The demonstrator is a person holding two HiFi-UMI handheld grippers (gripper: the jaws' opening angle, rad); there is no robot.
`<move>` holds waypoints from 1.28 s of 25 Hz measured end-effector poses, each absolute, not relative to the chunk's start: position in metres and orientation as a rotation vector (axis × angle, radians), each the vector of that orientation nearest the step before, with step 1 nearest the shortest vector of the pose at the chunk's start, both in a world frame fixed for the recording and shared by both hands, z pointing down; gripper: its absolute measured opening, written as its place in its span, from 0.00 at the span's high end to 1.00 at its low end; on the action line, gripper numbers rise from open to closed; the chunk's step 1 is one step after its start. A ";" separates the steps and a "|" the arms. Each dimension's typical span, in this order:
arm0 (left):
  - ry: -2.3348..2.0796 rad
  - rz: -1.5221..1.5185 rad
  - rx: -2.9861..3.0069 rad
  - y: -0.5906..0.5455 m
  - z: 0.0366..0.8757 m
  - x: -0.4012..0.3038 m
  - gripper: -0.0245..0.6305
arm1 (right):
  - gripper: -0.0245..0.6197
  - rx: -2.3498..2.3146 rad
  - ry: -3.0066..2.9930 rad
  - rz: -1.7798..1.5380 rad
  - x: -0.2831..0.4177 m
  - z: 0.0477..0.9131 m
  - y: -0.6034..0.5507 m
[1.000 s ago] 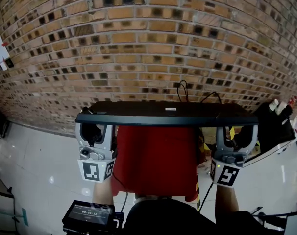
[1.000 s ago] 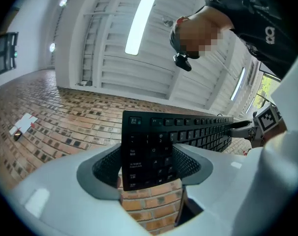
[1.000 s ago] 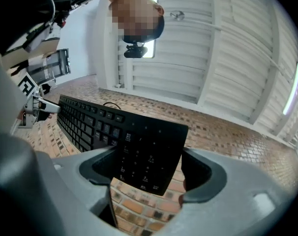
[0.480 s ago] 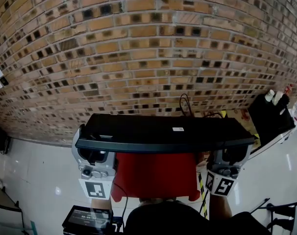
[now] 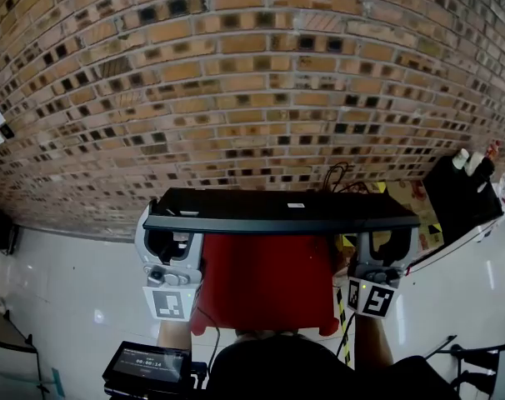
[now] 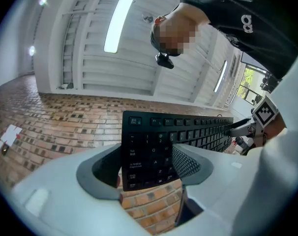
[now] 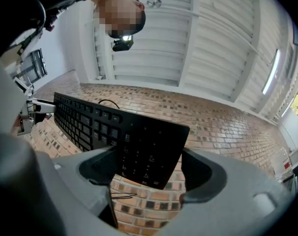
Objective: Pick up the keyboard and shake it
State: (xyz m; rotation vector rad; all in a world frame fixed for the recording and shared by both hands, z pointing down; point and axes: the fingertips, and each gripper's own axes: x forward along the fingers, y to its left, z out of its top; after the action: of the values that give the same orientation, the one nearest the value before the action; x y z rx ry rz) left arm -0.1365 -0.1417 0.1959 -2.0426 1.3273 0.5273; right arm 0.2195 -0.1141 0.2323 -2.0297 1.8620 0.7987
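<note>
In the head view a black keyboard (image 5: pixel 282 211) is held level in the air in front of a brick surface, its underside with a small white label facing up. My left gripper (image 5: pixel 171 227) is shut on its left end, my right gripper (image 5: pixel 386 232) on its right end. Seen from the left gripper view, the keyboard (image 6: pixel 154 151) has its key side towards the camera and sits clamped in my left gripper (image 6: pixel 146 166). The right gripper view shows the numpad end of the keyboard (image 7: pixel 144 146) pinched in my right gripper (image 7: pixel 146 168). Its cable (image 5: pixel 340 177) loops behind.
A red surface (image 5: pixel 265 282) lies directly under the keyboard. A black box (image 5: pixel 461 198) with small bottles on it stands at the right. Brick paving (image 5: pixel 236 73) fills the far side. A small screen device (image 5: pixel 148 363) hangs low at the left.
The keyboard has swung: half a second ago it sat lower with more of its underside showing; now it is higher and closer to edge-on. Both grippers moved with it and kept their hold.
</note>
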 end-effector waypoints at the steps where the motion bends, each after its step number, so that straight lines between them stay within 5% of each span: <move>1: 1.347 0.517 -2.067 -0.146 0.204 -0.137 0.46 | 0.38 -2.041 1.888 0.789 0.218 0.238 -0.118; 13: 1.533 0.422 -2.206 -0.172 0.263 -0.155 0.47 | 0.38 -2.079 2.135 0.675 0.198 0.284 -0.157; 27: 1.351 0.696 -1.921 -0.097 0.142 -0.167 0.46 | 0.38 -1.834 1.804 1.038 0.180 0.155 -0.082; 32: 1.424 0.609 -2.011 -0.119 0.176 -0.173 0.46 | 0.38 -1.898 1.932 0.950 0.179 0.183 -0.106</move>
State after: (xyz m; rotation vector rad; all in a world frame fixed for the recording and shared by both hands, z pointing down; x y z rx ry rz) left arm -0.1734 -0.1189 0.1759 -2.0108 1.4245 0.6095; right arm 0.1794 -0.1058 0.1827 -1.8975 1.9323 0.9504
